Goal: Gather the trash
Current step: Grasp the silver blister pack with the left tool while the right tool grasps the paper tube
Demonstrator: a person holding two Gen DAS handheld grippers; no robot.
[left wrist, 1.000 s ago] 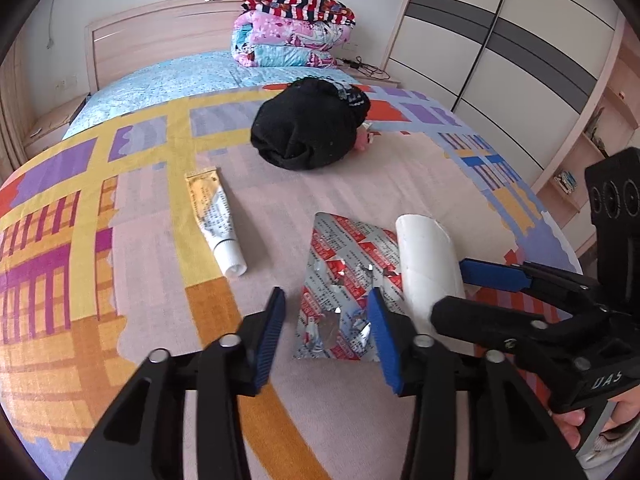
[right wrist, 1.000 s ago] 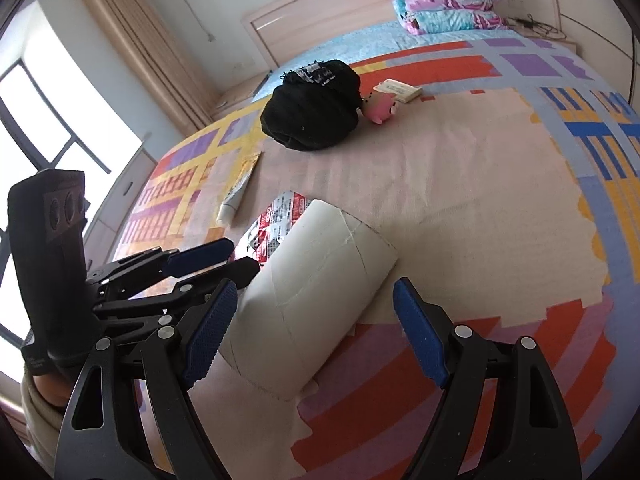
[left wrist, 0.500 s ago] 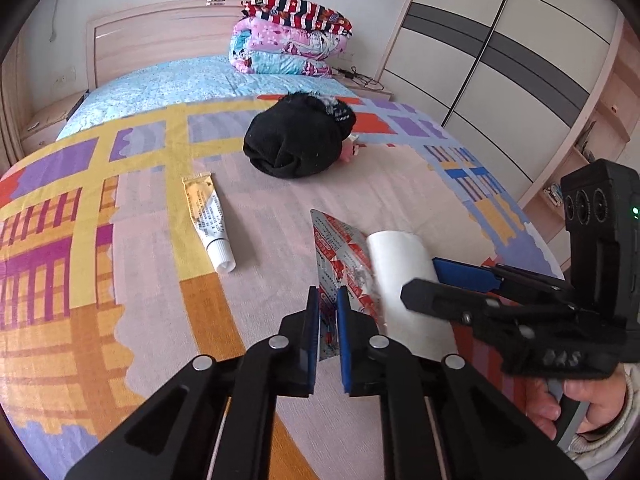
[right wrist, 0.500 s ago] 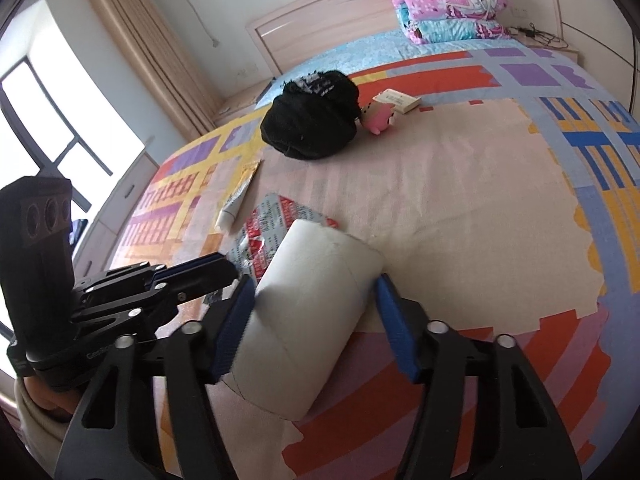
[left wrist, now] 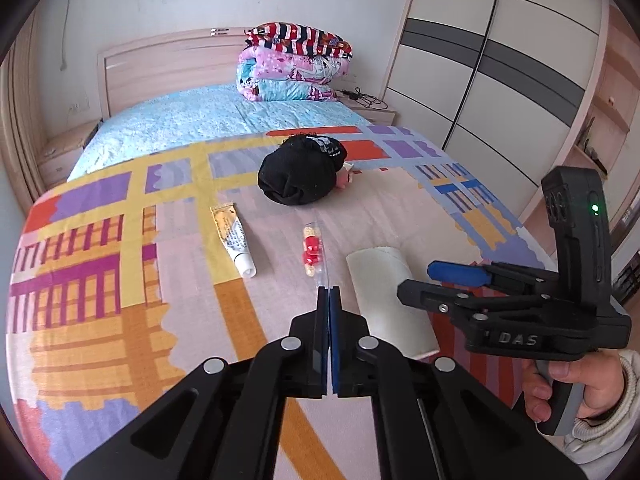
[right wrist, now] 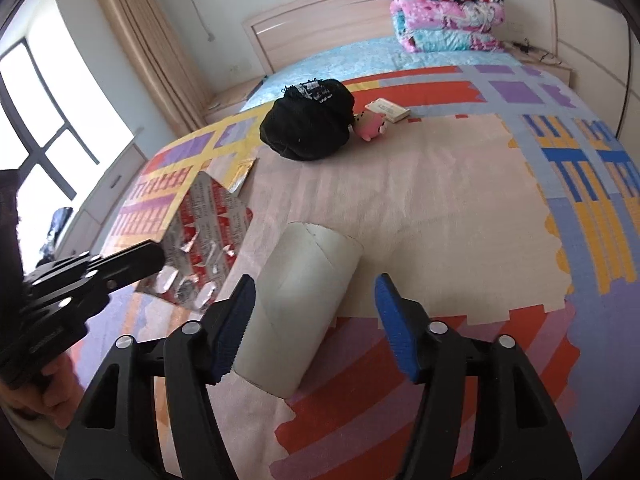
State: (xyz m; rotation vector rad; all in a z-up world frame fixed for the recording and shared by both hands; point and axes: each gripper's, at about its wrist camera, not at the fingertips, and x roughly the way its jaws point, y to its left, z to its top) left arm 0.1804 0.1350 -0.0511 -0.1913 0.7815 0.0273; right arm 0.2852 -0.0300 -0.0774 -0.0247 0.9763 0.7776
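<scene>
My left gripper is shut on a silver and red pill blister sheet, held edge-on above the bed. A white cardboard tube lies on the bedspread; it also shows in the left wrist view. My right gripper is open, its blue pads on either side of the tube's near end, and shows in the left wrist view. A yellow and white ointment tube lies to the left.
A black bag sits mid-bed with a pink toy and a small box beside it. Folded quilts are stacked by the headboard. Wardrobe doors stand right; a window is left.
My left gripper closed on the blister sheet and lifted it off the bed, turning it edge-on. My right gripper narrowed around the cardboard tube, then opened somewhat; the tube stays on the bed.
</scene>
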